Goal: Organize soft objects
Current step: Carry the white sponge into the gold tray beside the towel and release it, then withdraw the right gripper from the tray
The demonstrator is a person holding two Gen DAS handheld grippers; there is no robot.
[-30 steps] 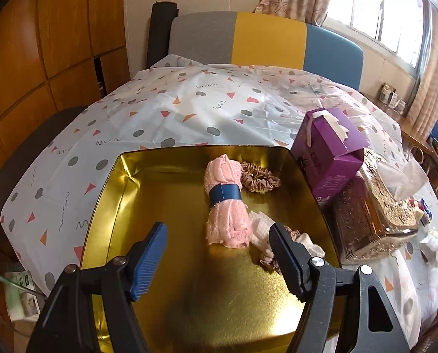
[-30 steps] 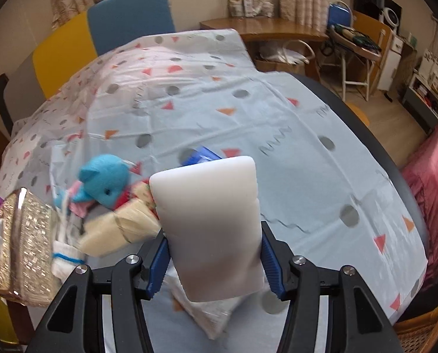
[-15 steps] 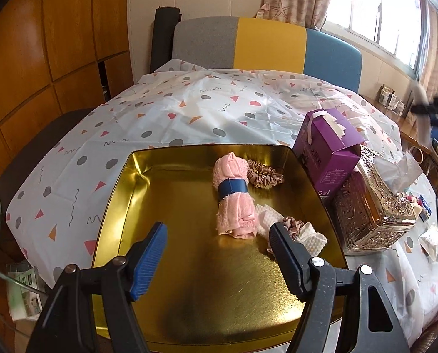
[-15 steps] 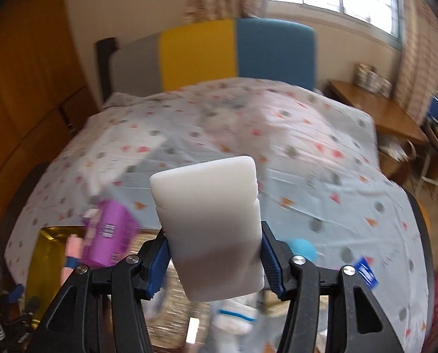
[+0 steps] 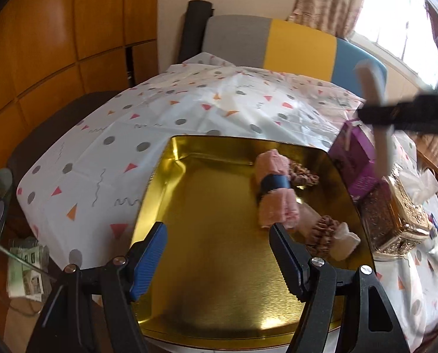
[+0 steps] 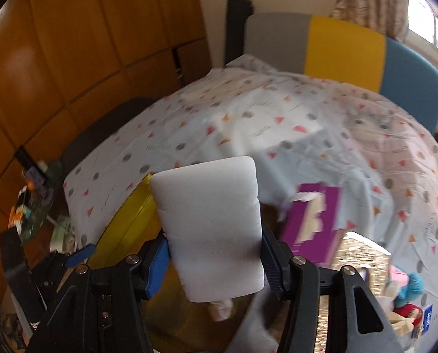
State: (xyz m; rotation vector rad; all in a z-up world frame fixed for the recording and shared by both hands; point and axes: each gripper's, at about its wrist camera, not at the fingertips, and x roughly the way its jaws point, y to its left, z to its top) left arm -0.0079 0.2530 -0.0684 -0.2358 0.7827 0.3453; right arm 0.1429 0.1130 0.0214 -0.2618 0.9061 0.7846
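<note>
My right gripper (image 6: 214, 260) is shut on a white foam sponge (image 6: 210, 220) and holds it in the air over the gold tray (image 6: 125, 223). The sponge also shows edge-on in the left wrist view (image 5: 376, 111), above the tray's right side. My left gripper (image 5: 219, 256) is open and empty over the near part of the gold tray (image 5: 207, 264). In the tray lie a pink rolled cloth with a blue band (image 5: 273, 188), brown scrunchies (image 5: 304, 173) and a white cloth (image 5: 344, 239).
A purple box (image 5: 355, 158) and an ornate gold tissue box (image 5: 395, 214) stand right of the tray. A blue plush toy (image 6: 410, 286) lies at the far right. The table has a patterned cloth (image 5: 189, 108); a chair (image 5: 292, 44) stands behind.
My right gripper has swung left with the sponge, from over the plush toys to above the tray. My left gripper has drifted left a little and stays open.
</note>
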